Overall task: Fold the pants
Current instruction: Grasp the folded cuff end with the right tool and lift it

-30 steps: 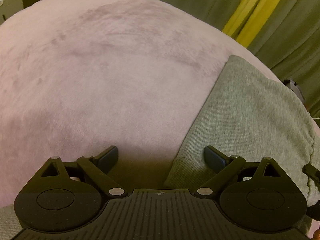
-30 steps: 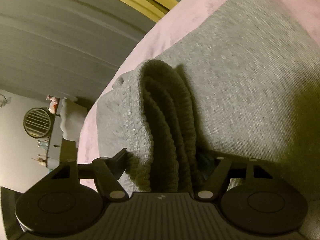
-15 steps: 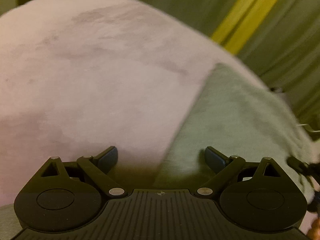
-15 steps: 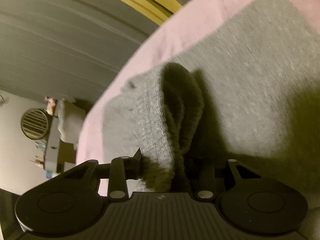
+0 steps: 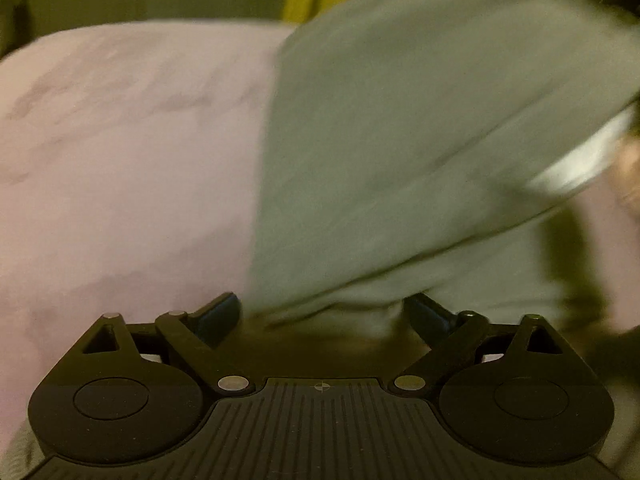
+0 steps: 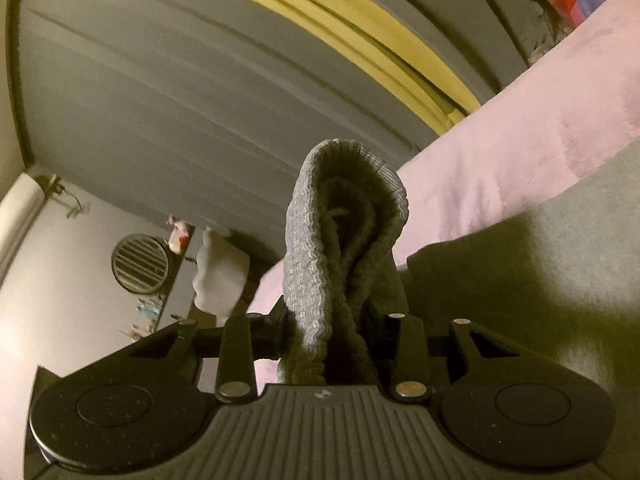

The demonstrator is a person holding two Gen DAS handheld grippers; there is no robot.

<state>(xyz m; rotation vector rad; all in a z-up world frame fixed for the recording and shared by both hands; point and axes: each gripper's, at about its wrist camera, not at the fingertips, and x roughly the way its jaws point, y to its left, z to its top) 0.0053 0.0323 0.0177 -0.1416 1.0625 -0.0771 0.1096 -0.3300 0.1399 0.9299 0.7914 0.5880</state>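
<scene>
Gripping the ribbed waistband (image 6: 344, 248) of the grey sweatpants (image 5: 400, 140), the right claw (image 6: 332, 328) holds it above the pink bedspread (image 5: 120, 160); the left claw (image 5: 320, 312) is closing, sweatpants between its jaws.

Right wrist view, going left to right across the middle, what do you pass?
Round vent → white cloth → bunched grey waistband pinched in the right gripper → pink bedcover, with the grey pants spread over it.
</scene>
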